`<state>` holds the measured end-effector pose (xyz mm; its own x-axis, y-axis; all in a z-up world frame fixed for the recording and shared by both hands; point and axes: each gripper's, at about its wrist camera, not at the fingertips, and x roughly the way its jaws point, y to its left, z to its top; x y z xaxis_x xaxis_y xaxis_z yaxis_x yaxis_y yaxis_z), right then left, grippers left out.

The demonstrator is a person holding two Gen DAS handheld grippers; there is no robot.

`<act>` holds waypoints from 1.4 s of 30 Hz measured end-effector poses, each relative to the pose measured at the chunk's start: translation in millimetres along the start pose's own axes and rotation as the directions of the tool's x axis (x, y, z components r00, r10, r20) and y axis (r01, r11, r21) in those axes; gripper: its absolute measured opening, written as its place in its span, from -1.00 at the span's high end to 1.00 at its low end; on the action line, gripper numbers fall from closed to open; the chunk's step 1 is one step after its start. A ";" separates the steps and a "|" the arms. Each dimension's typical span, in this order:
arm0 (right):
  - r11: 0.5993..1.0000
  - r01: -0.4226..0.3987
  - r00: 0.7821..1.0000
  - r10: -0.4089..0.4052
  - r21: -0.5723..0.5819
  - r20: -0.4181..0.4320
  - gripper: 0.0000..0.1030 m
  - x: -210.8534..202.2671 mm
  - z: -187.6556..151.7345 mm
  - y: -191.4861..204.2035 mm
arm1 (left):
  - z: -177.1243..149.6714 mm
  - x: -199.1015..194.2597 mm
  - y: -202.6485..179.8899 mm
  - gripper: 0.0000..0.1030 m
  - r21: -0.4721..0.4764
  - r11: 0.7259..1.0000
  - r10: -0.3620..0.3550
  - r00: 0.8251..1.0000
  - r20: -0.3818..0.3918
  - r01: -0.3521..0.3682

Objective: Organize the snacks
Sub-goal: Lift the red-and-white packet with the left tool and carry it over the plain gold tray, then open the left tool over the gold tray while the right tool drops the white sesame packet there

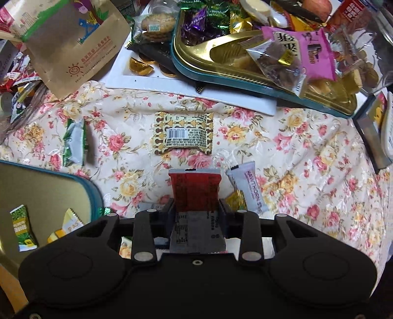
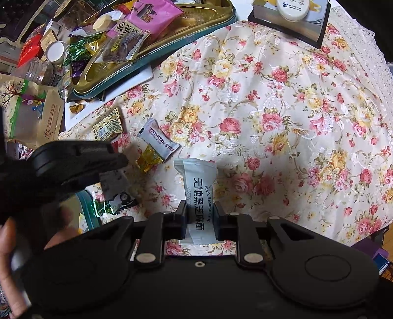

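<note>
My left gripper (image 1: 196, 208) is shut on a red and grey snack packet (image 1: 195, 189), held above the floral tablecloth. My right gripper (image 2: 199, 213) is shut on a white black sesame crisp packet (image 2: 197, 181). The left gripper also shows at the left of the right wrist view (image 2: 81, 159). A white hawthorn strip packet (image 1: 248, 186) and a gold candy (image 1: 235, 200) lie just right of the left gripper. A yellow patterned packet (image 1: 183, 133) lies ahead of it. A green and white packet (image 1: 73, 142) lies to the left.
A gold tin lid with a teal rim (image 1: 49, 193) at lower left holds a few snacks. A teal-rimmed gold tray (image 1: 221, 71) heaped with snacks sits on a white board (image 1: 147, 78) at the back. A brown paper bag (image 1: 71, 44) lies back left. A box with a remote (image 2: 292, 19) stands far right.
</note>
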<state>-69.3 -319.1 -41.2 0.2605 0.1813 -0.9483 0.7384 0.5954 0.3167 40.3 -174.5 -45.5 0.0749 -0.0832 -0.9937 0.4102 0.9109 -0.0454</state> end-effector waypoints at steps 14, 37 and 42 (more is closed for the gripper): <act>0.997 -0.009 0.999 0.006 -0.072 -0.034 0.56 10.3 -5.6 32.6 | -40.9 -42.5 84.1 0.15 -0.109 0.989 0.102 0.994 0.032 -0.098; 0.982 0.004 0.999 -0.013 -0.190 -0.047 0.56 34.0 -22.5 97.4 | -25.0 -47.5 184.1 0.15 -0.331 0.937 0.130 0.991 0.044 -0.108; 0.974 -0.023 0.998 0.011 -0.223 -0.056 0.56 34.0 -33.8 117.0 | -30.3 -46.7 180.5 0.15 -0.299 0.946 0.141 0.989 0.042 -0.122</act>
<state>4.9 -216.8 -37.1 0.2337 0.2312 -0.9444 0.5746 0.7507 0.3259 83.3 6.0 -10.5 0.1697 0.0290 -0.9851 0.1074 0.9931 0.0478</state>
